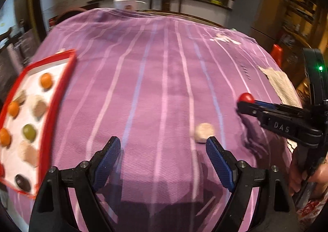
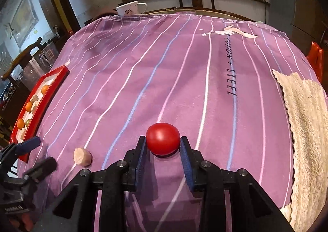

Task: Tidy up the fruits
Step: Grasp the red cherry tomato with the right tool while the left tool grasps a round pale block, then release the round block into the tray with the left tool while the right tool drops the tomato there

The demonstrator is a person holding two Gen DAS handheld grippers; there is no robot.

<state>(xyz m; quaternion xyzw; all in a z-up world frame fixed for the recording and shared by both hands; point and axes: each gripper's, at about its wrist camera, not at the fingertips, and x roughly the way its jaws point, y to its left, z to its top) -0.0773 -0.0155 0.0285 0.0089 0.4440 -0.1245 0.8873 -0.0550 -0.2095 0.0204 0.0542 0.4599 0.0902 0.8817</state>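
- Purple striped cloth (image 2: 164, 72): it covers the whole table in front of you, and everything below rests on it or at its edges.
- Cream knitted towel (image 2: 307, 125): it lies along the right edge of the cloth.
- Red-rimmed tray (image 1: 61, 92): at the left edge of the cloth, white inside, it holds the sorted fruits: three orange ones (image 1: 46, 80), a green one (image 1: 29, 132), a dark one (image 1: 23, 181) and several pale pieces.
- Your left gripper (image 1: 163, 150): its jaws stand wide apart with only cloth between them, near the tray's right side.
- Your right gripper (image 2: 163, 145): its blue pads (image 2: 185, 156) press on both sides of a fruit, so it is gripping; no gap shows at either side.
- White mug (image 2: 131, 8): it stands past the far edge of the cloth.
- Red tomato (image 2: 163, 138): it is held between the right gripper's pads, near the middle of the cloth's near part.
- Pale fruit piece (image 2: 82, 156): it lies loose on the cloth between your two grippers, just beyond the left gripper's right fingertip (image 1: 211, 142).
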